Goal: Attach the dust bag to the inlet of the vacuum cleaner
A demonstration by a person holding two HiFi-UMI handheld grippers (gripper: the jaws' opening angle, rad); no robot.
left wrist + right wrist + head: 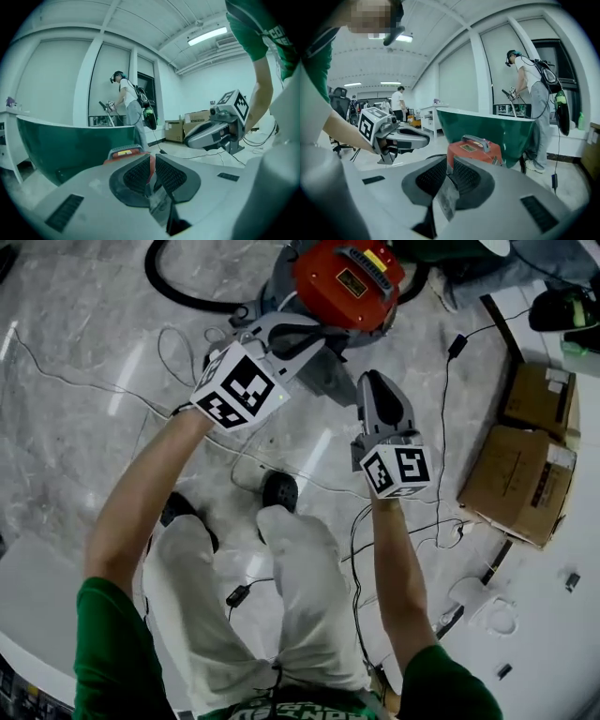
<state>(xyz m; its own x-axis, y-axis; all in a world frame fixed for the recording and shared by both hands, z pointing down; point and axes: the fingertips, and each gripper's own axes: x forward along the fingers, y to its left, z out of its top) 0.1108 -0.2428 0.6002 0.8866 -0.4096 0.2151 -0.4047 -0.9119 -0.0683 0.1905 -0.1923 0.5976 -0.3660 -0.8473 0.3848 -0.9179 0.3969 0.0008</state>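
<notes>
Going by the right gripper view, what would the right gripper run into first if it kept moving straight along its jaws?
Most likely the red vacuum cleaner: it sits on the floor just past the right gripper, whose jaws are closed and empty. Nothing shows in between, though depth is hard to judge.

Large cardboard box [518, 482] lying on pale marble floor [75, 381]. Just beyond it, nearly touching, a smaller cardboard box [542, 395] with a white label. Up and left of the large box, a black power adapter [457, 345], with a thin black cable [442, 456] trailing down past the box's left side. Below the box, a white platform [553, 643] carrying a few small dark bits. Well to the left of the box, thin pale cords [178, 348] looping over the floor
</notes>
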